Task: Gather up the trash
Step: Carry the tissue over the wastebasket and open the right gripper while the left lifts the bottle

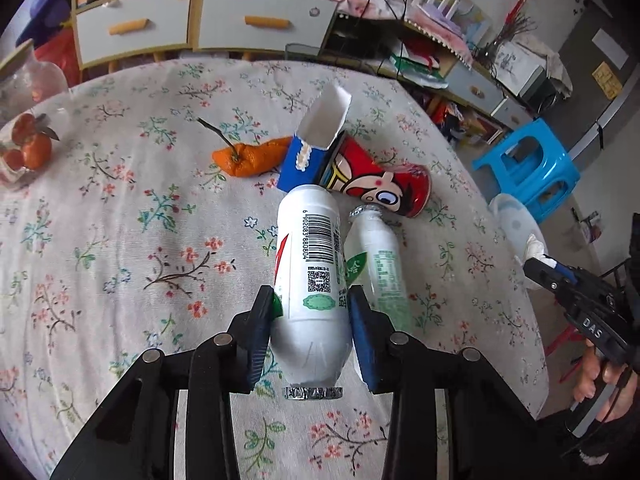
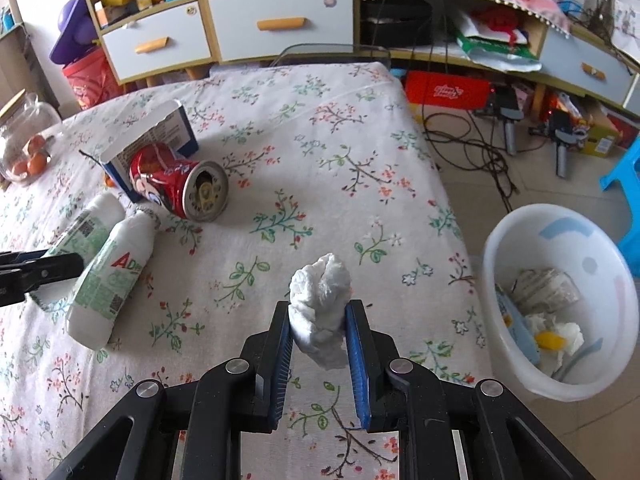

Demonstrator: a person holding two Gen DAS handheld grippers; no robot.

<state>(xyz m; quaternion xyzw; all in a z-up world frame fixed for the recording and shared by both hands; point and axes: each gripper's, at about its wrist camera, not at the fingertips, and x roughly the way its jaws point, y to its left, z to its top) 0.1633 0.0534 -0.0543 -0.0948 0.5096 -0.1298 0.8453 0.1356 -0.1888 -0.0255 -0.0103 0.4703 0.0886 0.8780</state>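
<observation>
Nearest the lens, the left gripper (image 1: pixel 310 316) has its jaws clamped on a white plastic drink bottle with a barcode label (image 1: pixel 310 280), held above the floral-clothed table (image 1: pixel 120 240). The right gripper (image 2: pixel 318 332) pinches a crumpled white tissue wad (image 2: pixel 320 304) near the table's right edge. The translucent white waste bin (image 2: pixel 560 300), partly filled, stands on the floor just beyond that edge, so the carrying step seems in hand; next, each load likely needs swinging over the rim and releasing. A second white bottle (image 2: pixel 110 276), dented red can (image 2: pixel 180 184), blue carton (image 2: pixel 160 136) and orange peel (image 1: pixel 250 158) remain mid-table, none blocking the way.
</observation>
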